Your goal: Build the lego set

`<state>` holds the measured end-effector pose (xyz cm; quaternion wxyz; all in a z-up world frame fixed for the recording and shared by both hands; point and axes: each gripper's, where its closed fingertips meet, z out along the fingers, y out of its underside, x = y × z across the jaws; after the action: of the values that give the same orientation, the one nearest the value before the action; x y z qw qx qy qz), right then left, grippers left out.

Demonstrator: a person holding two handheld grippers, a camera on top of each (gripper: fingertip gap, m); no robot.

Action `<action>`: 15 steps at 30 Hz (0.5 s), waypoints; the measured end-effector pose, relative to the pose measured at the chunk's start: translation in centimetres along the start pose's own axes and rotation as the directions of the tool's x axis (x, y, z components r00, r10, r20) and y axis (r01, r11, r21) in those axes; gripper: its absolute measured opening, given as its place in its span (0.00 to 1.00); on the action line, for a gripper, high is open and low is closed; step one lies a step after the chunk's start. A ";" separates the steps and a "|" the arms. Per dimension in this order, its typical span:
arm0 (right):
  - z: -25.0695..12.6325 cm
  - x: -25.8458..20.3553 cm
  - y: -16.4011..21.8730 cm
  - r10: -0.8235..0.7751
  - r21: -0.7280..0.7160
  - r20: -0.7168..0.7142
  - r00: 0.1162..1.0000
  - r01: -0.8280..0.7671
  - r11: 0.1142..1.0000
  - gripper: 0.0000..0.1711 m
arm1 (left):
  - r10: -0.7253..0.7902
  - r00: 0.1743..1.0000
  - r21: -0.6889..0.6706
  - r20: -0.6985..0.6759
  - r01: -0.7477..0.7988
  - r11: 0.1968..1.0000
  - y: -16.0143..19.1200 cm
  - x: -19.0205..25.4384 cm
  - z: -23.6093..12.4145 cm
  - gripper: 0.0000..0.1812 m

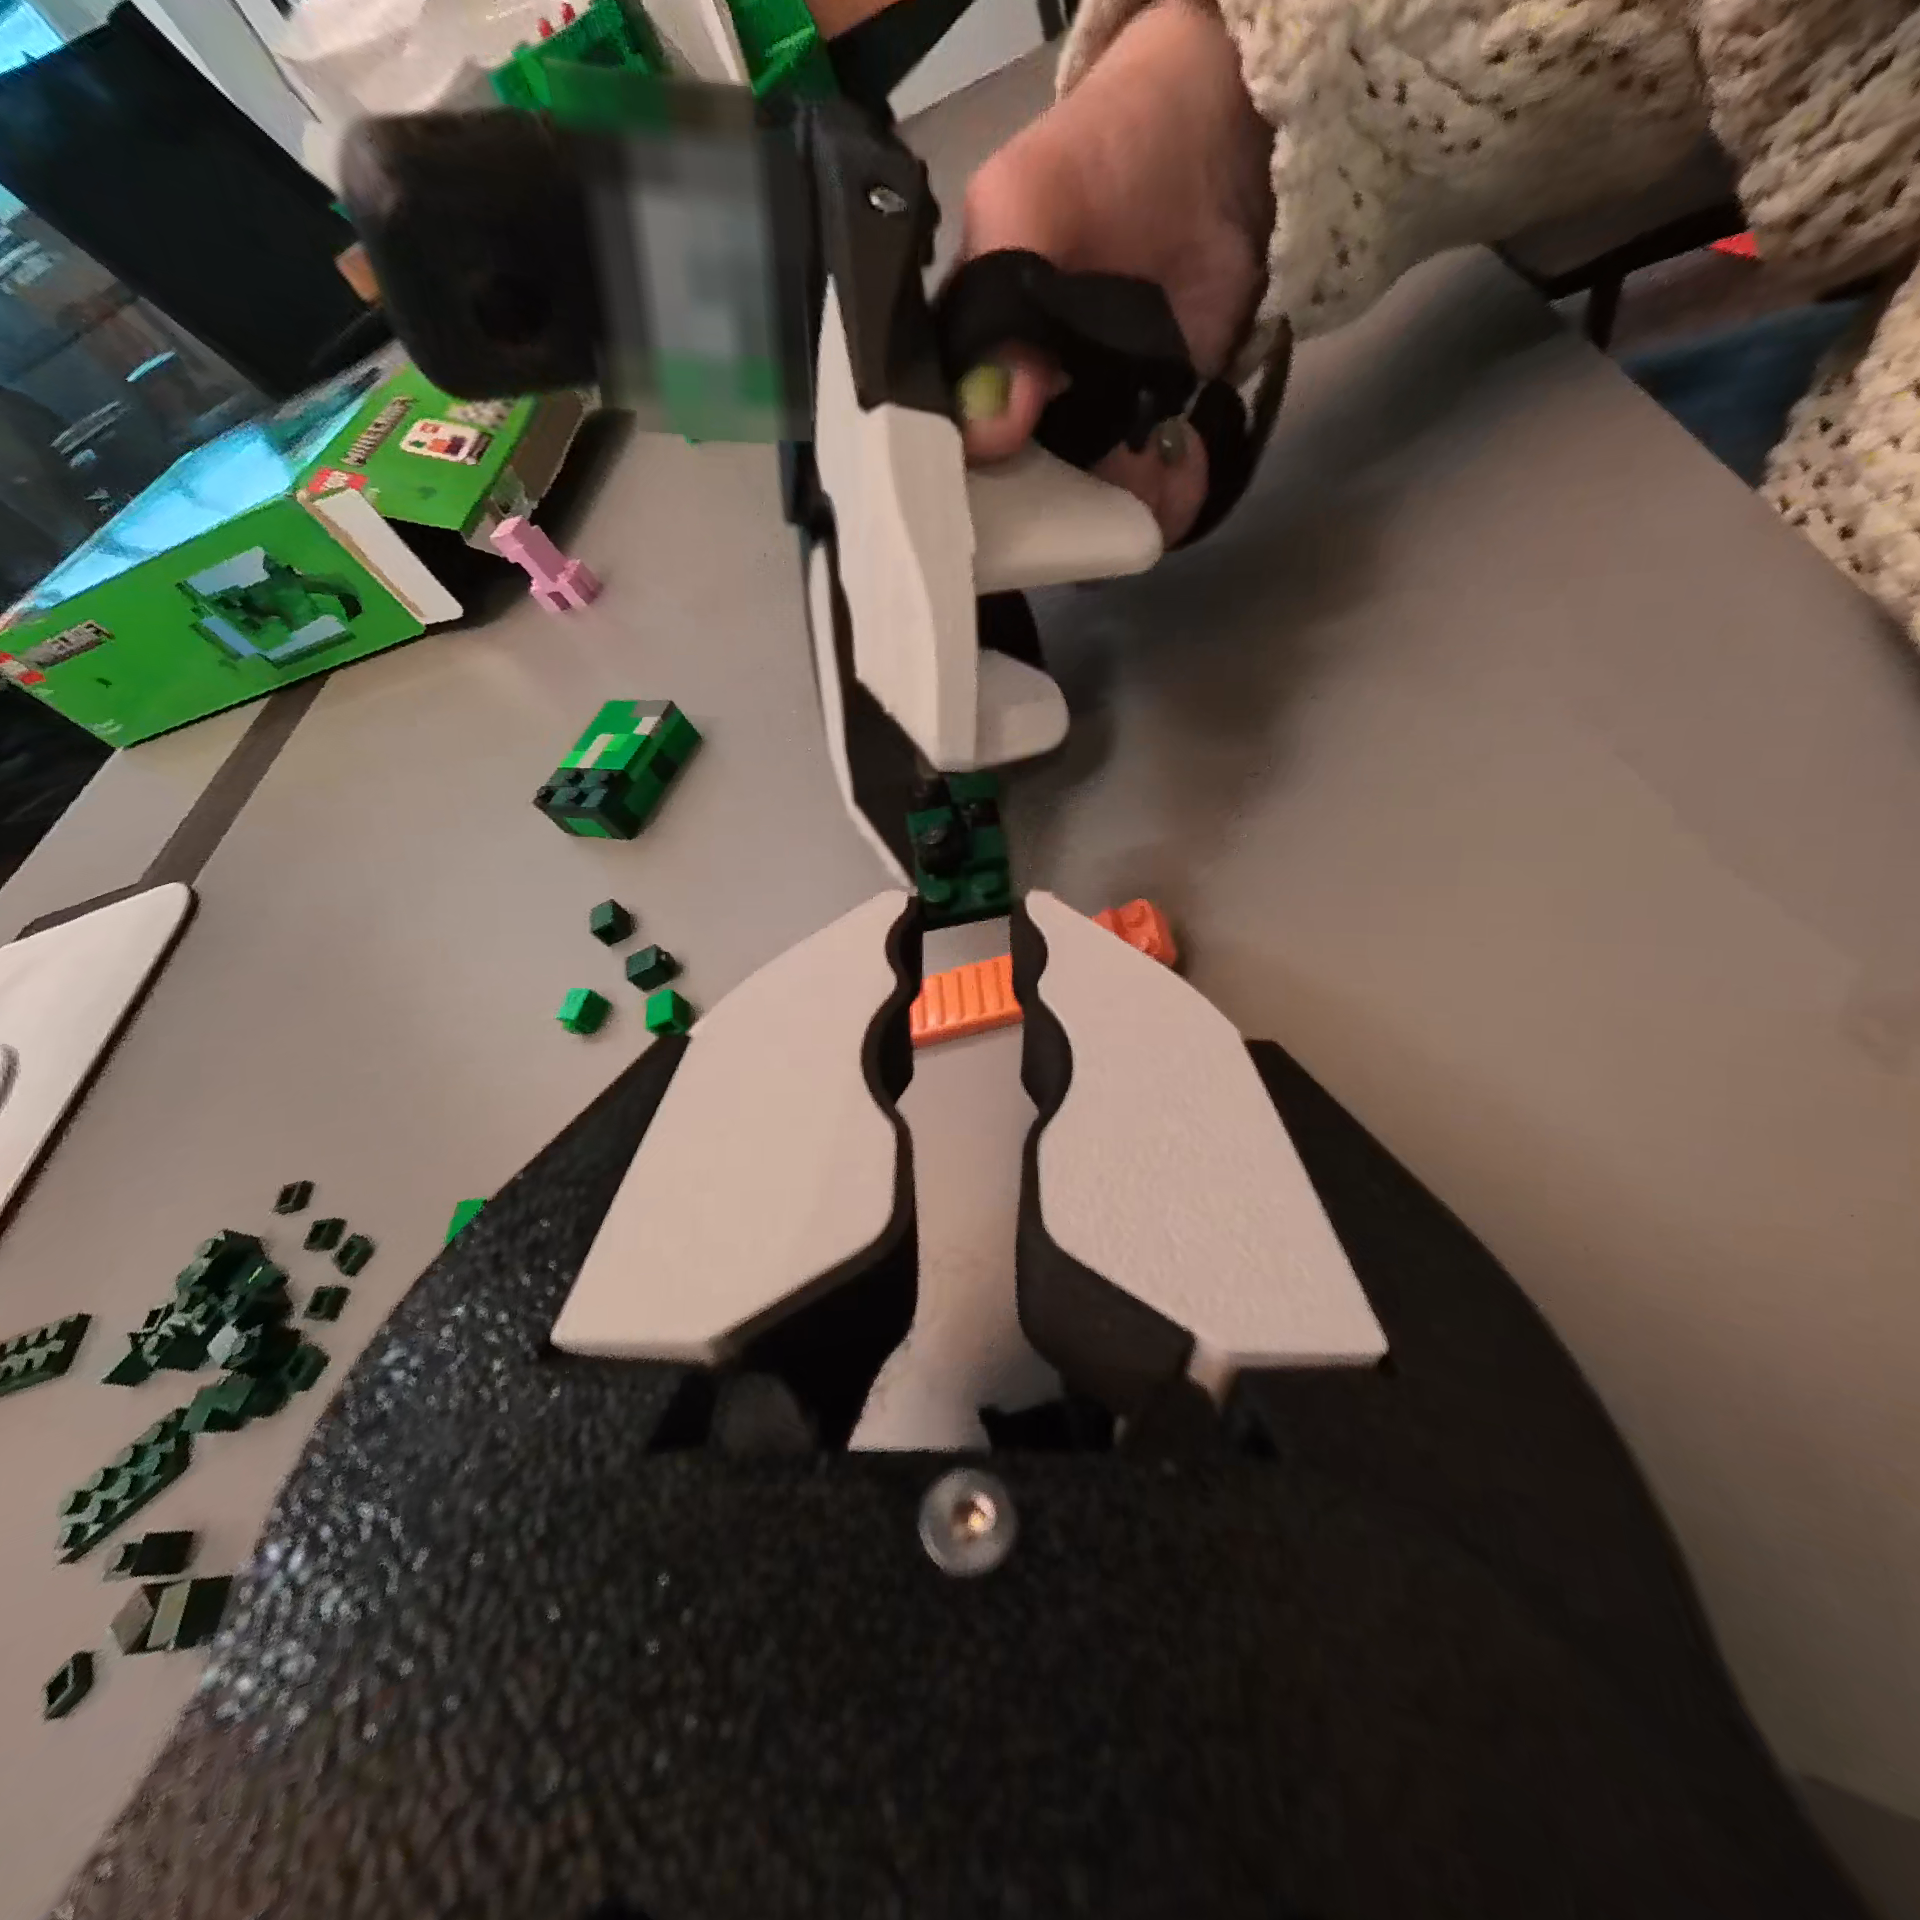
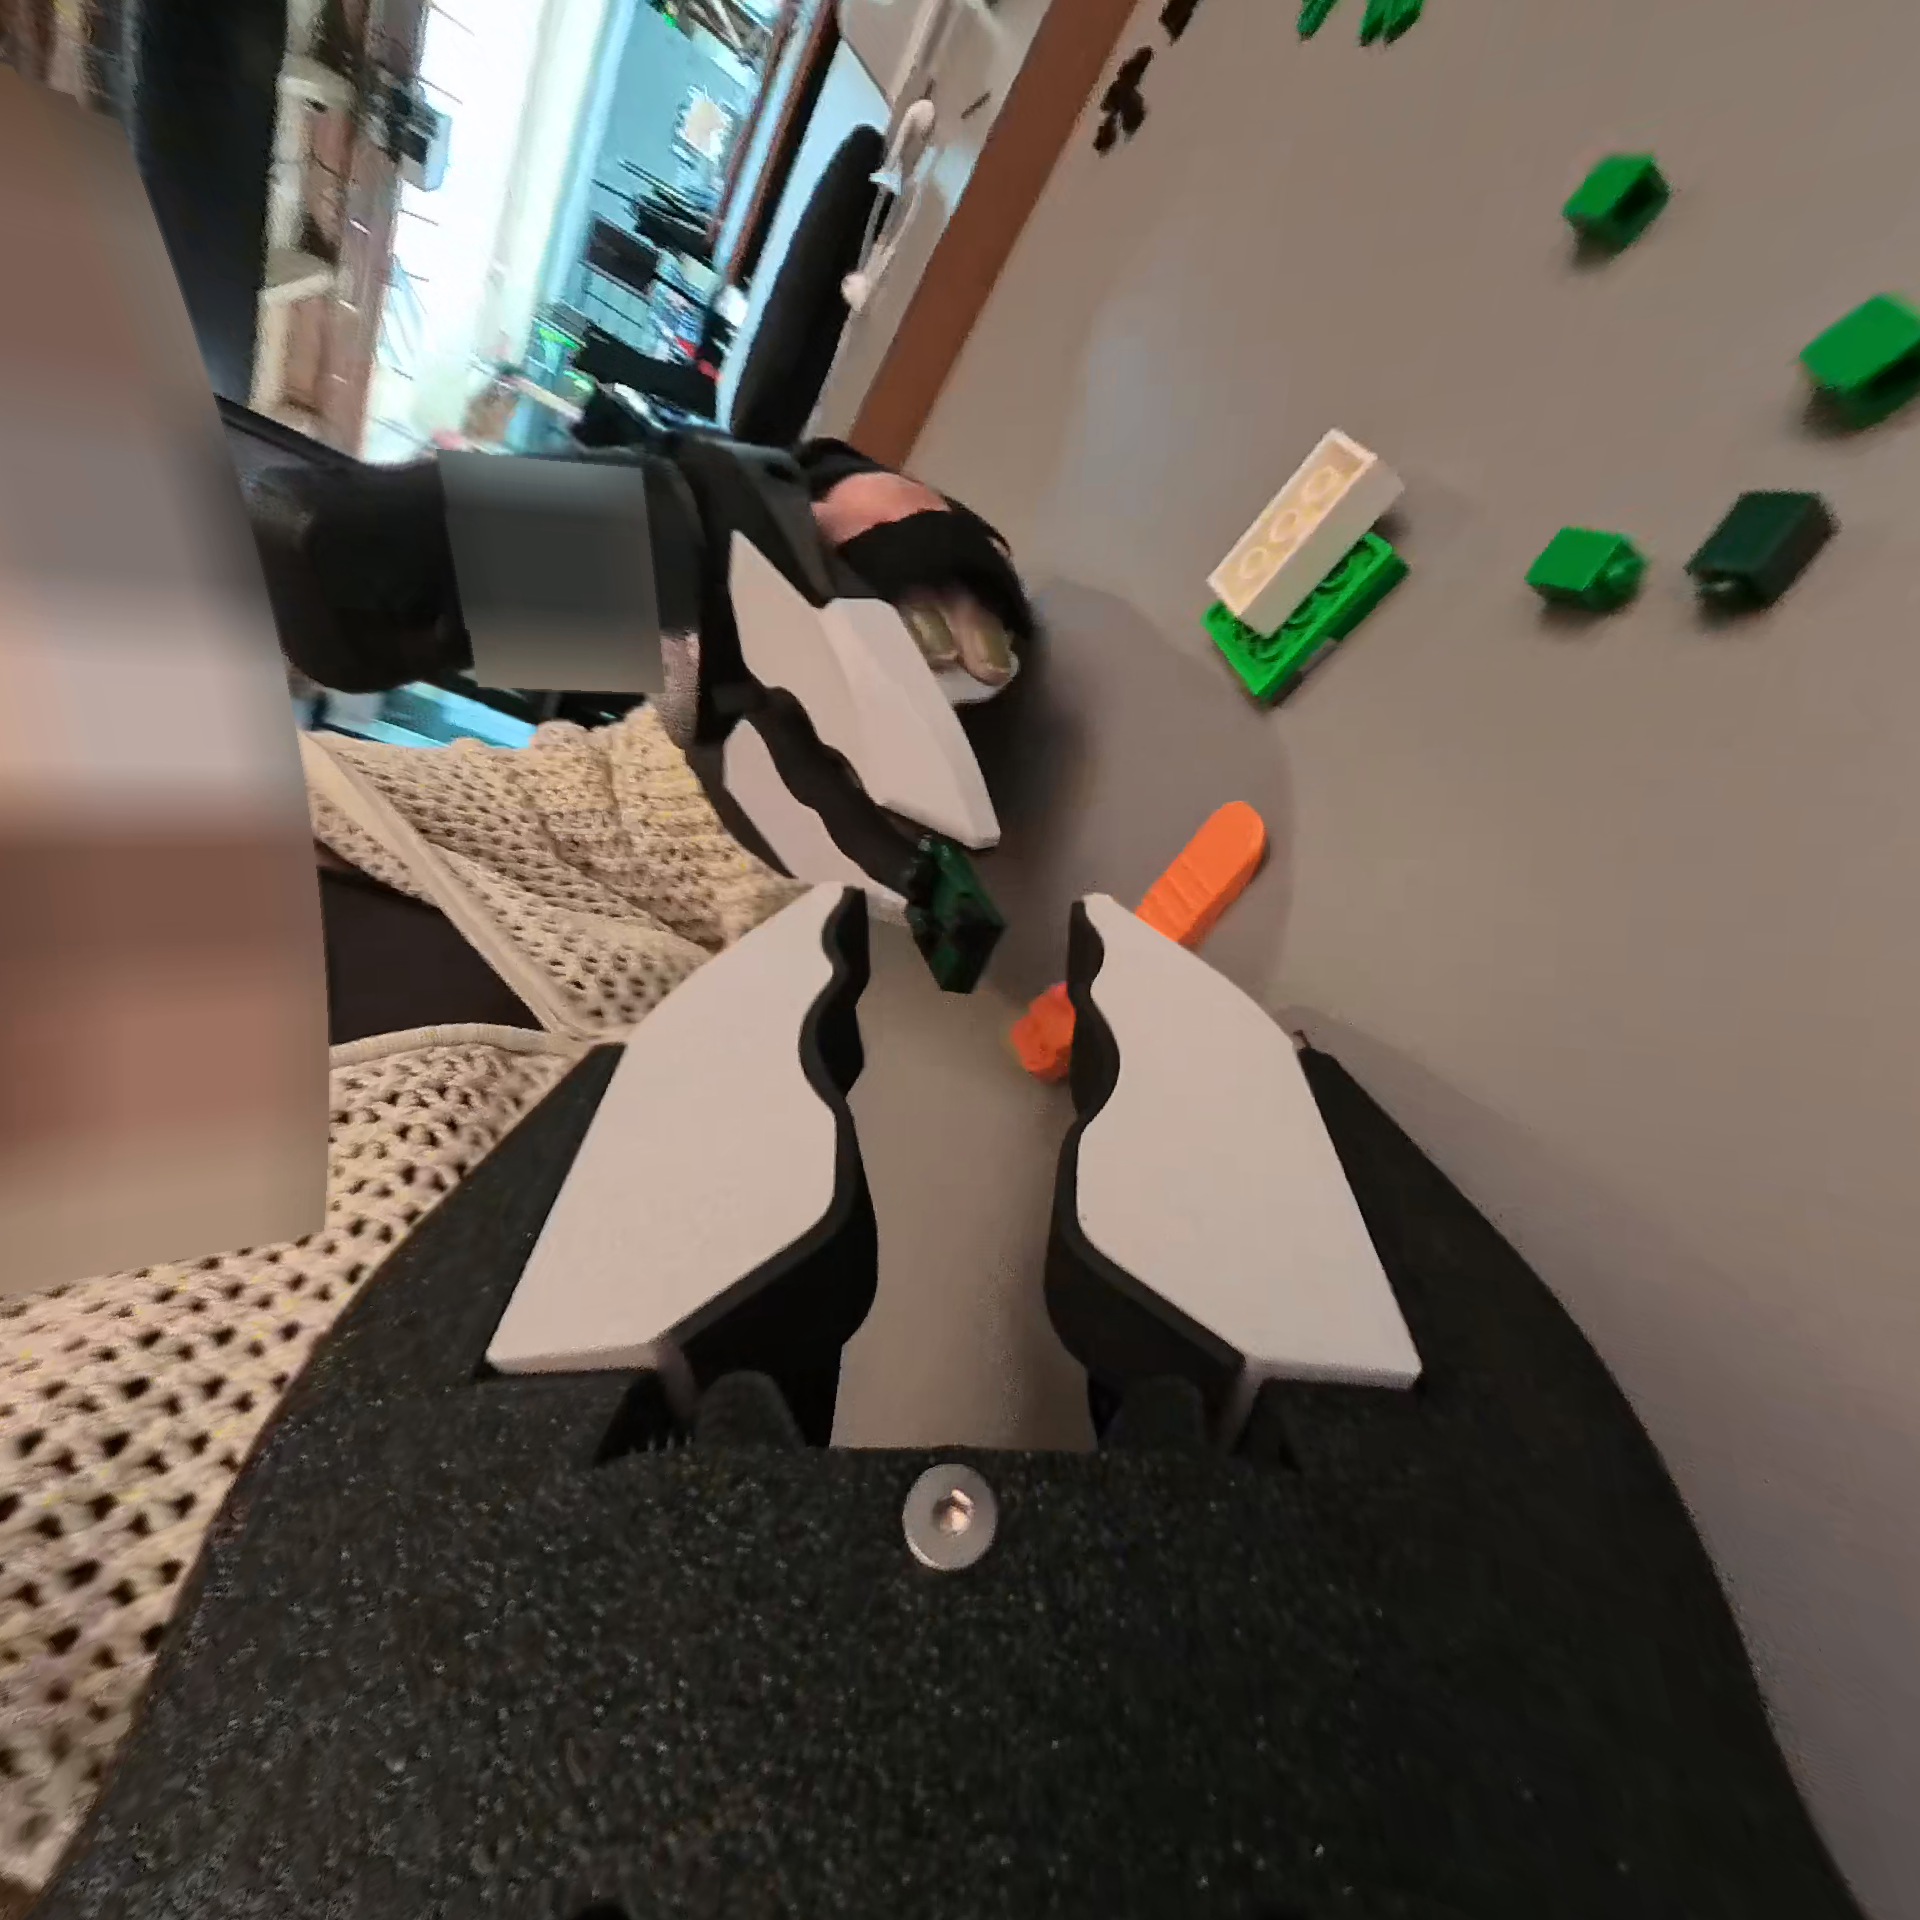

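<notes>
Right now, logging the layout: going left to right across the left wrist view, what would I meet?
Pile of dark green plastic bricks → green-and-black cube-shaped brick build → small dark green brick assembly in the left hand-held gripper.

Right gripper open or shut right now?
Open: the right gripper fingers stand wide apart, with the grey table visible between them, gripping nothing.

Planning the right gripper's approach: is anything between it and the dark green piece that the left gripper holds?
Nothing visible. The dark green piece sits just past the open right gripper; the orange separator lies on the table beyond.
</notes>
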<state>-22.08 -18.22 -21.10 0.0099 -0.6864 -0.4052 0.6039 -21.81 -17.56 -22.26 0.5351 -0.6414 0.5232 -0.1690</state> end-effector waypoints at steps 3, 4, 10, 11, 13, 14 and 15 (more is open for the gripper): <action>0.8 -0.6 -0.2 0.035 0.034 0.048 0.998 -0.036 0.999 0.21 | -0.006 1.000 0.001 0.006 0.006 1.000 0.0 -0.1 0.0 0.09; 1.0 -0.6 -0.2 0.042 0.037 0.057 0.998 -0.044 0.998 0.20 | -0.004 1.000 0.000 0.006 0.004 1.000 0.0 -0.1 0.0 0.09; 1.4 -0.6 -0.4 0.067 0.059 0.080 0.994 -0.072 0.996 0.16 | -0.010 1.000 -0.004 0.008 0.010 1.000 0.0 -0.1 0.0 0.09; 1.4 -0.5 -0.5 0.071 0.061 0.083 0.994 -0.076 0.995 0.15 | -0.010 1.000 -0.005 0.009 0.010 1.000 0.0 -0.1 0.0 0.09; 1.4 -0.4 -0.5 0.075 0.062 0.081 0.994 -0.081 0.995 0.12 | -0.009 1.000 -0.007 0.009 0.009 1.000 0.0 -0.1 0.0 0.09; 1.4 -0.4 -0.4 0.075 0.064 0.078 0.994 -0.080 0.995 0.11 | -0.009 1.000 -0.006 0.008 0.009 1.000 0.0 -0.1 0.1 0.09; 1.4 -0.4 -0.5 0.072 0.067 0.079 0.994 -0.077 0.995 0.10 | -0.010 1.000 -0.006 0.008 0.010 1.000 0.0 -0.1 0.1 0.09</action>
<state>-23.51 -18.79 -20.93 -0.0042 -0.6768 -0.3581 0.6432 -21.80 -17.46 -22.23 0.5345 -0.6461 0.5185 -0.1675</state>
